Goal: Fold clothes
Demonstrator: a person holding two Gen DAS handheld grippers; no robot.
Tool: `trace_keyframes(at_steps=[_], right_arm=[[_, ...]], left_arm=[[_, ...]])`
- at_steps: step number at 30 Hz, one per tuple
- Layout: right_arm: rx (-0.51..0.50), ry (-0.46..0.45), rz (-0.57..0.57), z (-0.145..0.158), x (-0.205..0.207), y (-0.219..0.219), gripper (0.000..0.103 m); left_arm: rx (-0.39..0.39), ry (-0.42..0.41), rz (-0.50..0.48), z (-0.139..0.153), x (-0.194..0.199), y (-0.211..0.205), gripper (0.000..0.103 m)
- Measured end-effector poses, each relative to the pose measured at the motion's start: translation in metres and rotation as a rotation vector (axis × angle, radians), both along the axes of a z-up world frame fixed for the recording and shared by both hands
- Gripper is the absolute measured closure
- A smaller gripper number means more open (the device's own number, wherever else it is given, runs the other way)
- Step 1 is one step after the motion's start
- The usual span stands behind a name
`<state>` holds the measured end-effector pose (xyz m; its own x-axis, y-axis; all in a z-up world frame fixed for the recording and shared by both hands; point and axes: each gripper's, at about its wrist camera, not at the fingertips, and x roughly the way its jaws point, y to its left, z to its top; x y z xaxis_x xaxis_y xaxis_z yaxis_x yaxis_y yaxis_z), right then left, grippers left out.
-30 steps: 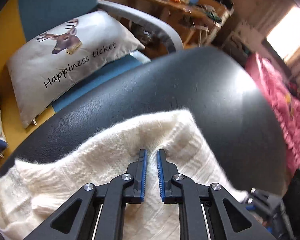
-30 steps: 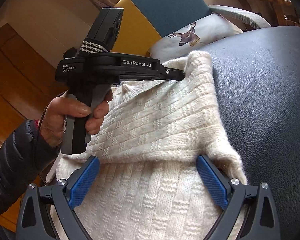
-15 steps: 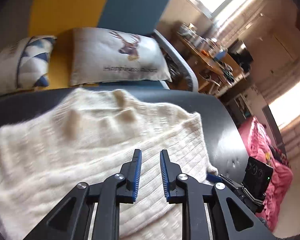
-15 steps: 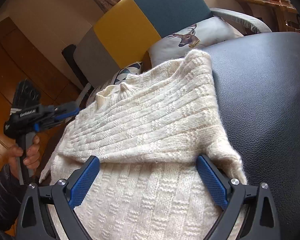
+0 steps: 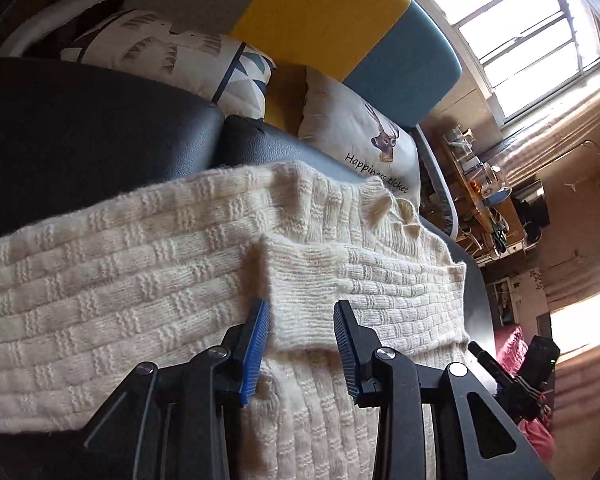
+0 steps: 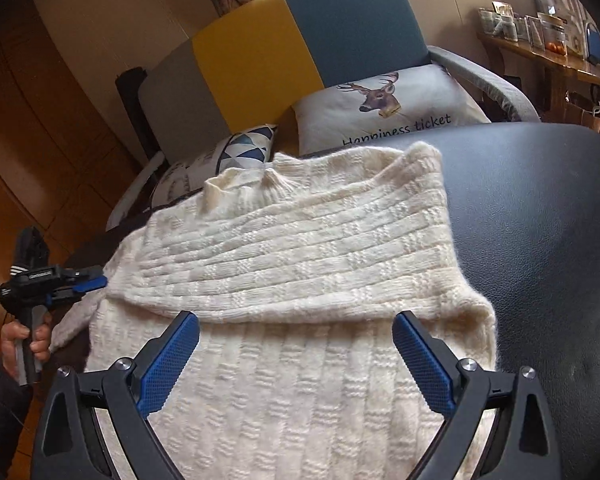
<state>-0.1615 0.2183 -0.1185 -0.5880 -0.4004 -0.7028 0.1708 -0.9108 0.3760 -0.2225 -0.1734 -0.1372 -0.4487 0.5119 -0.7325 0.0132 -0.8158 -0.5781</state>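
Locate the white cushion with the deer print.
The white deer-print cushion leans on the blue and yellow chair back, top centre of the right wrist view, behind the cream knitted sweater.

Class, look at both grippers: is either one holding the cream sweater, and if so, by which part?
Neither. The right gripper is open above the sweater; the left gripper is opening, gripping nothing.

- Your sweater (image 6: 300,248) is cream knitted wool, fuzzy, with a raised block rib.
- Under it, the black cushion (image 6: 540,220) looks like grained leather with a soft sheen.
- Behind the sweater, the deer pillow (image 6: 380,108) is smooth printed cloth.
- Your right gripper (image 6: 296,356) has matt black plastic arms, ridged blue pads and bright metal pins.
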Motion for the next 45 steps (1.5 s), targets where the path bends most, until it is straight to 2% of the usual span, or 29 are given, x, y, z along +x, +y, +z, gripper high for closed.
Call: trace_keyframes(at_steps=[2,3,5,8,11,15,17,19,21,22,23,24,26,29,31,35,38,42,45], right_arm=[[0.005,-0.005,0.025,0.005,0.007,-0.013,0.003],[0.011,-0.009,0.036,0.005,0.010,-0.020,0.003],[0.027,-0.022,0.056,0.004,0.016,-0.032,0.003],[0.027,-0.059,0.081,-0.008,0.023,-0.047,0.003],[0.070,-0.111,0.103,-0.027,0.027,-0.061,0.003],[0.116,-0.113,0.119,-0.036,0.034,-0.069,0.003],[0.126,-0.114,0.122,-0.038,0.034,-0.070,0.003],[0.128,-0.118,0.118,-0.039,0.033,-0.069,0.003],[0.118,-0.117,0.115,-0.036,0.033,-0.069,0.003],[0.103,-0.107,0.114,-0.032,0.035,-0.068,0.003],[0.087,-0.098,0.113,-0.028,0.037,-0.067,0.003],[0.072,-0.089,0.113,-0.024,0.039,-0.066,0.003],[0.042,-0.070,0.111,-0.016,0.043,-0.065,0.003],[0.006,-0.060,0.136,-0.012,0.054,-0.070,0.003],[-0.008,-0.058,0.156,-0.011,0.063,-0.076,0.003],[0.027,-0.083,0.196,-0.026,0.076,-0.095,0.003],[0.062,-0.087,0.211,-0.031,0.081,-0.109,0.003],[0.089,-0.085,0.231,-0.030,0.085,-0.122,0.003],[0.113,-0.075,0.248,-0.023,0.085,-0.130,0.003]], left_arm=[[-0.018,-0.032,0.006,-0.012,-0.009,0.006,0.069],[-0.030,-0.042,0.014,-0.017,-0.012,0.008,0.074],[-0.017,-0.014,0.030,-0.016,-0.013,0.010,0.097],[0.024,0.095,0.062,0.003,-0.012,0.010,0.097],[0.000,0.148,0.086,0.017,-0.021,0.010,0.097],[-0.165,0.075,0.059,0.001,-0.027,0.018,0.097],[-0.198,0.044,0.053,-0.010,-0.023,0.018,0.097],[-0.194,0.027,0.069,-0.017,-0.020,0.016,0.096],[-0.151,0.011,0.088,-0.018,-0.018,0.011,0.095],[-0.114,-0.008,0.105,-0.016,-0.015,0.007,0.092],[-0.070,-0.028,0.125,-0.015,-0.011,0.001,0.083],[-0.013,-0.038,0.148,-0.012,-0.005,-0.007,0.072],[0.113,-0.018,0.218,-0.001,0.019,-0.032,0.059],[0.246,0.016,0.344,0.010,0.073,-0.084,0.057],[0.267,0.015,0.473,0.012,0.118,-0.131,0.054],[0.236,-0.018,0.771,0.004,0.209,-0.235,0.051],[0.228,-0.041,0.948,-0.005,0.256,-0.299,0.051],[0.249,-0.087,1.046,-0.021,0.275,-0.348,0.051],[0.270,-0.107,1.045,-0.035,0.267,-0.362,0.051]])
